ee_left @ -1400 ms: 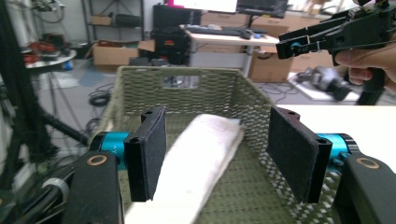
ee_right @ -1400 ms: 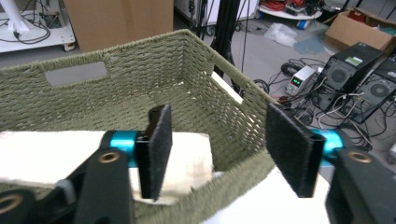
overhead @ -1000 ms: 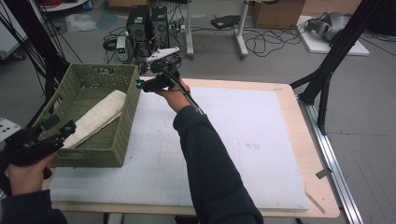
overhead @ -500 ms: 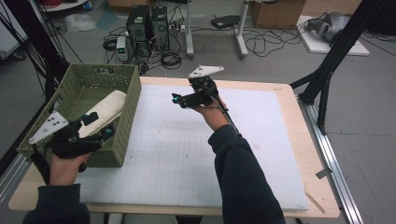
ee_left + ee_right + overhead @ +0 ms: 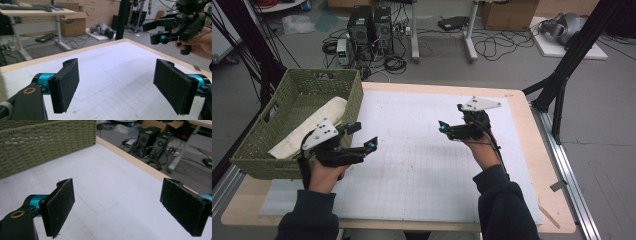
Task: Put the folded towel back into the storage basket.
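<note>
The folded cream cloth (image 5: 309, 127) lies inside the green woven basket (image 5: 262, 132) at the left end of the table, and the coming move turns on its bearing from each gripper. Its long axis runs diagonally, from the near-left corner of the basket toward the far-right wall.

The left gripper (image 5: 361, 136) is the nearer of the two. It hovers over the white gridded mat (image 5: 422, 165), just beside the basket's right wall, with the cloth to its left and slightly behind its jaw line. Its jaws have just been opening and stand wide apart with nothing between the pads (image 5: 65, 87). It points toward table centre, away from the cloth.

The right gripper (image 5: 446, 126) hovers well apart from the basket, over the middle of the mat, and points left toward it. Its jaws have likewise just been opening and stand wide with nothing held. In the right gripper view, the basket wall (image 5: 47, 142) stands ahead beyond bare mat.

Judgement: any reach for the cloth favours the left gripper, which must first turn back toward the basket and cross its wall.
</note>
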Demonstrator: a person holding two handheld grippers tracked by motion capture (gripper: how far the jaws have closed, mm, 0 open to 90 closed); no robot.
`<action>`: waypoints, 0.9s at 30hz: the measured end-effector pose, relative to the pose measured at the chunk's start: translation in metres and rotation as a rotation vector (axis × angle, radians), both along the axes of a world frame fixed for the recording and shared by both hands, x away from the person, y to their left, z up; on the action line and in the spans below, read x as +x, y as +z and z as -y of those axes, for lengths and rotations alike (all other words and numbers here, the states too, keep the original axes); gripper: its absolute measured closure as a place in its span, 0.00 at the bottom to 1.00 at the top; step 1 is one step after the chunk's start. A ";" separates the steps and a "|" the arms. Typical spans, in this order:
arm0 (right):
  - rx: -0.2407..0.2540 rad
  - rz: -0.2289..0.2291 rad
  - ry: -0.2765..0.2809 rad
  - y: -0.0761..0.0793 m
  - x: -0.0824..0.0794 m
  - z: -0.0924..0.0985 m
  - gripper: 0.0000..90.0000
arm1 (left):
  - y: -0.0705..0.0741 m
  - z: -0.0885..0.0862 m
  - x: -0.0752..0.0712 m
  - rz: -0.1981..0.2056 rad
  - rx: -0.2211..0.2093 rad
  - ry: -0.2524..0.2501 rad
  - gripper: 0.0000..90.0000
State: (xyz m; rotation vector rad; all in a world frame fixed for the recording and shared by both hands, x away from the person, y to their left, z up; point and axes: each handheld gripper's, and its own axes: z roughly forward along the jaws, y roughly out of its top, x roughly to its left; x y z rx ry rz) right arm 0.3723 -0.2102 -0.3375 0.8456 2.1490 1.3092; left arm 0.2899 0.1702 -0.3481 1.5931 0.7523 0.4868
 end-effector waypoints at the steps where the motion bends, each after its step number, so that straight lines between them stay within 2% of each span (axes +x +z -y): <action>1: 0.004 0.000 -0.014 -0.003 -0.005 0.008 0.13 | 0.000 0.005 0.000 0.007 0.006 -0.010 0.23; 8: 0.008 -0.006 -0.098 -0.019 -0.033 0.054 0.13 | -0.011 0.035 0.007 0.008 0.029 -0.063 0.24; 10: -0.007 -0.014 -0.121 -0.024 -0.039 0.063 0.13 | -0.016 0.042 0.008 0.029 0.036 -0.080 0.24; 12: -0.008 -0.004 -0.134 -0.028 -0.045 0.072 0.12 | -0.021 0.047 0.009 0.045 0.049 -0.088 0.24; 15: 0.003 -0.002 -0.164 -0.034 -0.055 0.084 0.12 | -0.028 0.052 0.013 0.028 0.065 -0.091 0.24; 18: 0.027 -0.004 -0.184 -0.041 -0.063 0.092 0.13 | -0.035 0.053 0.015 0.007 0.077 -0.074 0.24; 22: 0.019 -0.004 -0.193 -0.054 -0.072 0.096 0.12 | -0.044 0.052 0.017 -0.023 0.091 -0.067 0.25; 27: 0.006 -0.021 -0.194 -0.063 -0.074 0.096 0.13 | -0.054 0.053 0.015 -0.029 0.089 -0.051 0.26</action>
